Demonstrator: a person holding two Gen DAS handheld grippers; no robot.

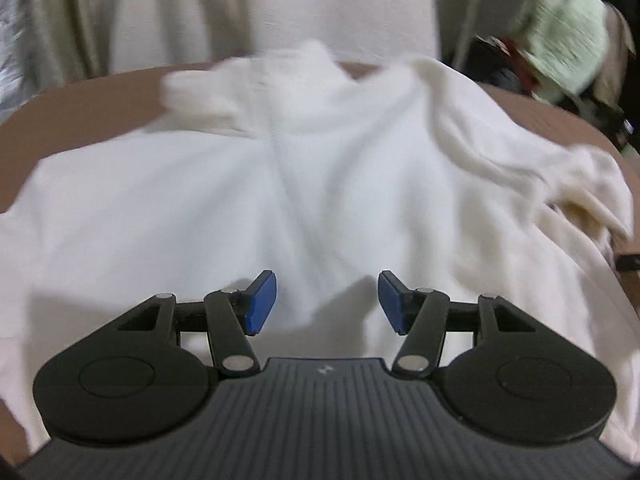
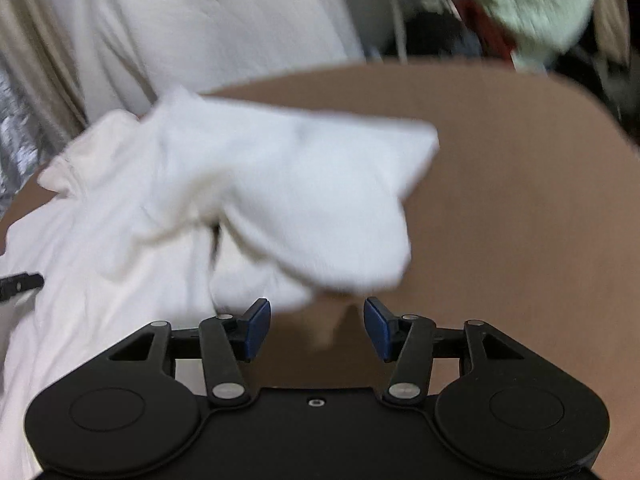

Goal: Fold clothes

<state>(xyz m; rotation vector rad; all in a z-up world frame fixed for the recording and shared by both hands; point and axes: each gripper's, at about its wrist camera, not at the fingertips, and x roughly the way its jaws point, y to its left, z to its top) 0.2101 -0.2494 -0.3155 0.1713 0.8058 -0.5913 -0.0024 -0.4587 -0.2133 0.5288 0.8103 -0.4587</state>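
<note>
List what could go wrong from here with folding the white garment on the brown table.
1. Both the left gripper and the right gripper are open and hold nothing, so the white garment could settle unevenly.
2. A loose flap lies bunched toward the bare brown table; closing on it may catch several layers.
3. The far collar area is rumpled, so creases could get folded in.
</note>
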